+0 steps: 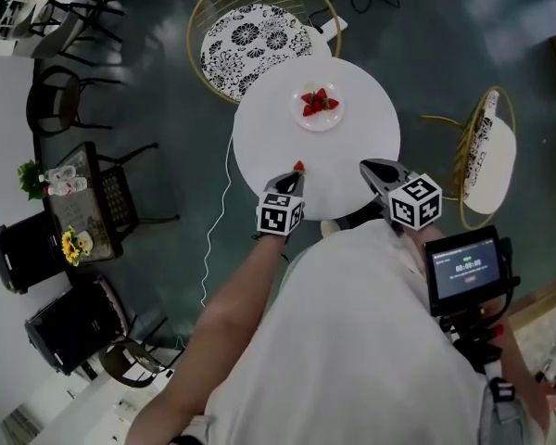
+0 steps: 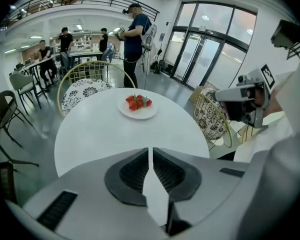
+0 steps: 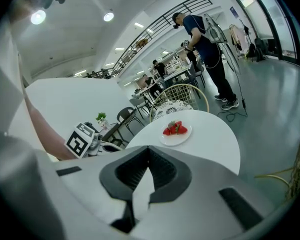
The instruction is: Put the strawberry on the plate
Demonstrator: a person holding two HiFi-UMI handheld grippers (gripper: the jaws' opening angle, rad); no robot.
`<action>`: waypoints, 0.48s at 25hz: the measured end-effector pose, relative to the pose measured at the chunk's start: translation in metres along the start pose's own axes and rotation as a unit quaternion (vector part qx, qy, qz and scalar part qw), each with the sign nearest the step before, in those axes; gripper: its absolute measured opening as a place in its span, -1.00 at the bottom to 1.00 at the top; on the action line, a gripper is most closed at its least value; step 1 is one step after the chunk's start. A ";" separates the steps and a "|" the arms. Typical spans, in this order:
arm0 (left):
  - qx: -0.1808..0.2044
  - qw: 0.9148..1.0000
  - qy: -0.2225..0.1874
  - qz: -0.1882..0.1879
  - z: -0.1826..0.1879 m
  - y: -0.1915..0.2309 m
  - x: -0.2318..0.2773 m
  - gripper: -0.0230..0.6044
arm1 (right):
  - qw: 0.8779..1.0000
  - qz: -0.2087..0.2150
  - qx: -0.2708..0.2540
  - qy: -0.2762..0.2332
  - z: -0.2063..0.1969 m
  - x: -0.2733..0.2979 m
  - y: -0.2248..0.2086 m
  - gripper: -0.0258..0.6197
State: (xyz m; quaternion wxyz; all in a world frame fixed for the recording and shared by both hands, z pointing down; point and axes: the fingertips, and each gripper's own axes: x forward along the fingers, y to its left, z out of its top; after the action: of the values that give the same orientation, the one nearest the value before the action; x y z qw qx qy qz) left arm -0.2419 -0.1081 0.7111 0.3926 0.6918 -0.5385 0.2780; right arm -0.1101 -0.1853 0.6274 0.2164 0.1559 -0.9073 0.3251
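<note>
A round white table [image 1: 357,142] carries a white plate [image 1: 318,119] that holds several red strawberries [image 1: 317,102]. One small strawberry [image 1: 299,166] shows right at the tip of my left gripper [image 1: 295,176], near the table's front edge. Whether it is touched I cannot tell. In the left gripper view the jaws [image 2: 150,149] are shut, the strawberry is hidden, and the plate [image 2: 137,115] lies ahead. My right gripper [image 1: 366,166] hovers over the front right of the table. Its jaws [image 3: 149,147] are shut and empty, and the plate [image 3: 176,139] lies beyond them.
A wire chair with a patterned cushion [image 1: 255,35] stands behind the table and another [image 1: 486,151] to its right. A white cable [image 1: 213,239] runs across the floor. Dark chairs and a side table with flowers [image 1: 74,202] are at the left. People [image 2: 135,34] stand far off.
</note>
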 end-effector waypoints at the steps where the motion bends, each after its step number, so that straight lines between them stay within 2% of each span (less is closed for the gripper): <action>1: 0.002 1.000 0.003 0.002 0.000 0.000 0.000 -0.91 | 1.000 0.000 0.001 0.001 0.000 0.000 0.001 -0.91; 7: 0.014 1.000 0.020 0.017 -0.003 0.009 0.007 -0.89 | 1.000 0.001 0.007 0.009 -0.007 -0.001 0.003 -0.91; 9: 0.021 0.999 0.029 0.018 -0.006 0.011 0.010 -0.70 | 1.000 -0.002 0.010 0.010 -0.010 -0.003 0.002 -0.91; 12: 0.031 0.998 0.040 0.021 -0.010 0.013 0.013 -0.65 | 1.000 -0.007 0.014 0.010 -0.011 -0.005 0.000 -0.91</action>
State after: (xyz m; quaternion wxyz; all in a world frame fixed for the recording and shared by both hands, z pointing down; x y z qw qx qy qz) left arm -0.2506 -0.1082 0.7301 0.3864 0.6808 -0.5275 0.3301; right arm -0.1029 -0.1771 0.6330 0.2256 0.1619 -0.8991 0.3383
